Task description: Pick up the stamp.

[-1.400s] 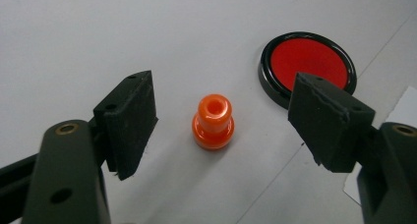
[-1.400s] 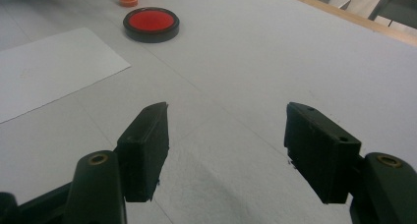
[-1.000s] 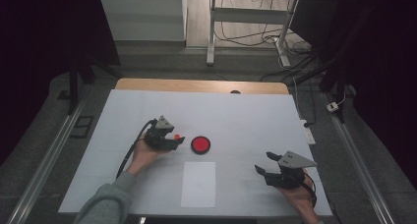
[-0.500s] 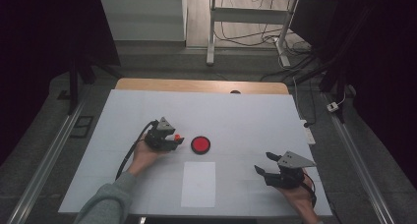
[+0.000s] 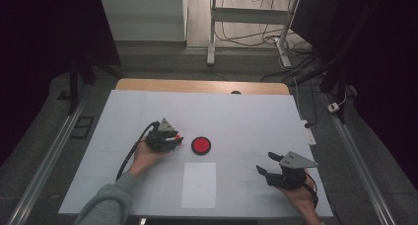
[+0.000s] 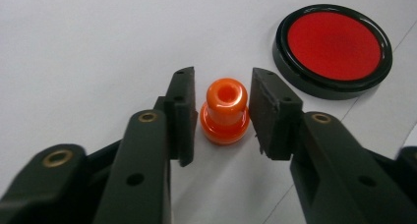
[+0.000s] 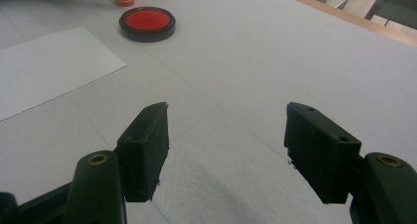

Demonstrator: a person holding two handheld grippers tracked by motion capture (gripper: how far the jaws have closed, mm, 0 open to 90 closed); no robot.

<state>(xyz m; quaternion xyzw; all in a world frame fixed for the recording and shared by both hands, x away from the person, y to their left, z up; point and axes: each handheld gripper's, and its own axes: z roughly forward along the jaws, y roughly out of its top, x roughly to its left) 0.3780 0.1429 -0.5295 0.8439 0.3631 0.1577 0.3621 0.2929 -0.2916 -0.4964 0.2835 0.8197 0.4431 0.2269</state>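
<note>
Jaws of the left gripper (image 6: 221,111) have just been closing around the orange stamp (image 6: 224,111), which stands upright between them; whether the pads actually press it is hard to tell, a sliver of gap seems left. On the white counter (image 5: 246,116), the paper sheet (image 5: 199,184) lies near, unmarked; the red ink pad (image 5: 201,145) sits just right of the stamp. Right gripper (image 7: 226,155) rests open, well apart. Grasping is underway; inking and stamping likely remain.
</note>
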